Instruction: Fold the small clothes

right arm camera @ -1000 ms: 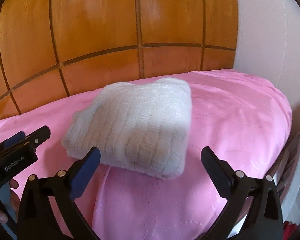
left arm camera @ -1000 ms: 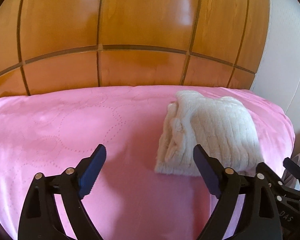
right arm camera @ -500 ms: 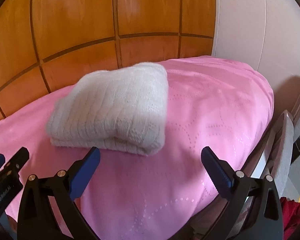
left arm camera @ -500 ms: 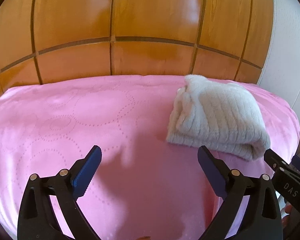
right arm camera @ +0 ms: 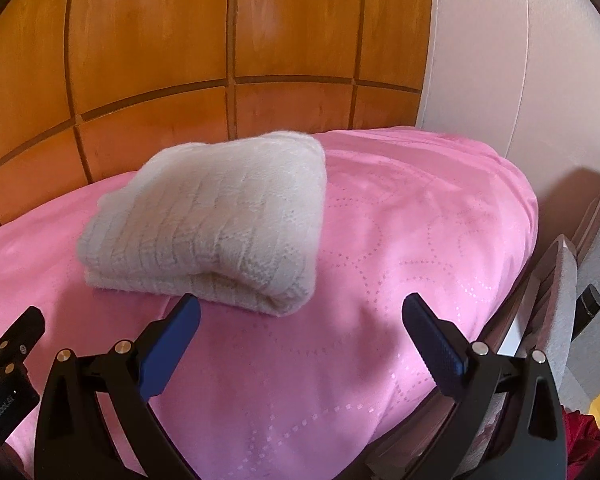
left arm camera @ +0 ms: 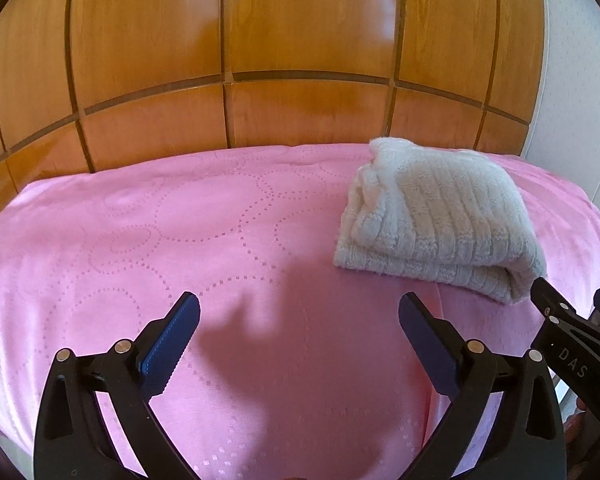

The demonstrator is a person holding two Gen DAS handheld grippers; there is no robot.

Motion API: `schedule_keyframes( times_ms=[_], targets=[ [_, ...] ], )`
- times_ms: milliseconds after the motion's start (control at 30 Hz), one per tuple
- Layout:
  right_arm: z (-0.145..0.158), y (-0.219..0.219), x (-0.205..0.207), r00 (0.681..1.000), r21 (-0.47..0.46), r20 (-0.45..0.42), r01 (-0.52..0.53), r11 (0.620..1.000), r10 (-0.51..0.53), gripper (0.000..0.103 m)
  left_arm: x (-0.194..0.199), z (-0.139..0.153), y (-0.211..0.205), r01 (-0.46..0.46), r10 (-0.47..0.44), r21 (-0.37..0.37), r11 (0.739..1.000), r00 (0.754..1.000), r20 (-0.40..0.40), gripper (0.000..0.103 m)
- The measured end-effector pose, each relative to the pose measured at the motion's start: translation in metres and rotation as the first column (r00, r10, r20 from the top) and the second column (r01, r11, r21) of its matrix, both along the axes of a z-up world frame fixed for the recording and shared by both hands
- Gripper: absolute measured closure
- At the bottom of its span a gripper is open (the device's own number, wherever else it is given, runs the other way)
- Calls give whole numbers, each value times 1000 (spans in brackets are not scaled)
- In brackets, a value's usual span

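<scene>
One folded cream knit garment [left arm camera: 440, 216] lies on the bed, toward its far right corner. One pink bedspread [left arm camera: 180, 240] covers the bed. Two grippers are in view: the left gripper [left arm camera: 299, 320] and the right gripper [right arm camera: 301, 320], each with two blue-padded fingers spread apart, four fingers in all. One wooden panelled wall [left arm camera: 300, 40] runs behind the bed's far edge. One grey chair [right arm camera: 556, 312] stands past the bed's right edge.
</scene>
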State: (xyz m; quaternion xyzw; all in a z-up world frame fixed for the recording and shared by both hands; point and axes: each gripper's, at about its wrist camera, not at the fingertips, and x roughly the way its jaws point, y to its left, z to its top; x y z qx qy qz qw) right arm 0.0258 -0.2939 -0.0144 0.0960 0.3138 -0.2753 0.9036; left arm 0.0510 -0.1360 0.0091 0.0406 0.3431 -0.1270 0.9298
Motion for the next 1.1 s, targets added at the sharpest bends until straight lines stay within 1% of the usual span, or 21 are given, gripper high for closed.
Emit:
schedule_keyframes(
  times_ms=[167,367,500,700,833,1100],
  targets=[
    [0,3,0,1000,-7,2,-2,1000,2,2,0,-3,-1,10,-10,0,1000,1000,-10,4],
    [3,10,-5,1000,-27,27,2,1000,-1,2,-1,-1,2,-8,8,7,1000,1000,4,4],
    [2,10,-5,1000,-19,28,-2,1000,3,2,-2,0,2,-26,25,18,1000,999,20,4],
    [3,10,-6,999,-21,31,-14,1000,14,2,-3,0,3,-30,30,21,999,999,12,4],
    [4,12,-6,999,-22,31,-16,1000,17,2,-3,-1,6,-30,30,8,1000,1000,-4,4],
    [8,19,-7,998,-37,47,-34,999,36,2,-5,2,9,-32,32,-7,999,999,6,4]
  ],
)
